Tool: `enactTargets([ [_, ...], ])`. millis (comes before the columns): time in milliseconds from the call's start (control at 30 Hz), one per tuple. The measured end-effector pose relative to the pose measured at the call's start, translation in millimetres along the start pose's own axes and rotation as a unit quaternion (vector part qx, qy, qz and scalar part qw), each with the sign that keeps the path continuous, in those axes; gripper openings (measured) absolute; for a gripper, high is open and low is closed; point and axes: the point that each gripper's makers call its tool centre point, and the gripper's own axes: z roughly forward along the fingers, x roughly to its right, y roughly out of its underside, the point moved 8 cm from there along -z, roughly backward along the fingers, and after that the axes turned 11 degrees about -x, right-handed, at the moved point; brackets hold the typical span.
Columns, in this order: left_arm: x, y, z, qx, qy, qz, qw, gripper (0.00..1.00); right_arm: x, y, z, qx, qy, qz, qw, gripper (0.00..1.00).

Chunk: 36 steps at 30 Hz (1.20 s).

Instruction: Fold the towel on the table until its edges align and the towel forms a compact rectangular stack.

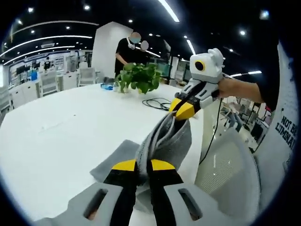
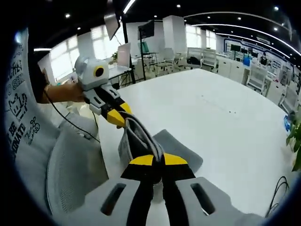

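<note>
Towel (image 1: 162,141) lengthwise between both grippers' fingers

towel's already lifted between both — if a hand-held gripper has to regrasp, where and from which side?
Take the gray towel on its bunched upper edge, the taut span between the left hand-held gripper and the right hand-held gripper, coming from above. The rest hangs slack to the white table, offering nothing firm.

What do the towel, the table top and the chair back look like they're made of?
Towel: soft grey woven or knit cloth, matte; it drapes and bunches between the left tool and the right tool. Table: smooth white hard surface, likely laminate, with a faint sheen. Chair back: light mesh fabric, judging by its fine see-through weave.
</note>
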Motion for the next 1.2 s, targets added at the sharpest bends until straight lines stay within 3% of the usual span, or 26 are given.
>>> enactTargets([
  [367, -30.4, 8.8, 31.3, -0.028, 0.001, -0.033, 0.9991, 0.1, 35.2, 8.2, 37.2, -0.036, -0.007, 0.017, 0.9992, 0.02],
  [433, -35.7, 14.1, 38.0, -0.03, 0.007, -0.058, 0.9978, 0.1, 40.7, 11.6, 43.1, -0.039, -0.012, 0.024, 0.9989, 0.02],
  [667, -49.3, 25.8, 56.2, -0.032, 0.002, -0.09, 0.9954, 0.1, 53.7, 16.3, 61.2, -0.053, -0.017, 0.032, 0.998, 0.03],
  [733, -53.5, 28.5, 60.4, -0.027, -0.007, -0.094, 0.9952, 0.1, 58.5, 18.3, 65.5, -0.053, -0.017, 0.034, 0.9979, 0.03],
  [800, -57.2, 33.7, 65.5, -0.018, -0.011, -0.122, 0.9923, 0.1, 61.9, 21.4, 69.9, -0.046, -0.015, 0.034, 0.9982, 0.03],
  [933, -60.8, 44.4, 74.6, -0.013, -0.018, -0.157, 0.9874, 0.11, 68.6, 30.7, 82.0, -0.041, -0.015, 0.065, 0.9969, 0.04],
  [1067, -62.8, 46.9, 80.6, -0.014, -0.03, -0.169, 0.985, 0.11, 72.9, 36.9, 90.7, -0.042, -0.006, 0.079, 0.996, 0.04],
  [1200, -65.7, 47.9, 85.5, -0.022, -0.042, -0.158, 0.9864, 0.12, 77.6, 38.7, 96.9, -0.041, -0.004, 0.088, 0.9953, 0.04],
])
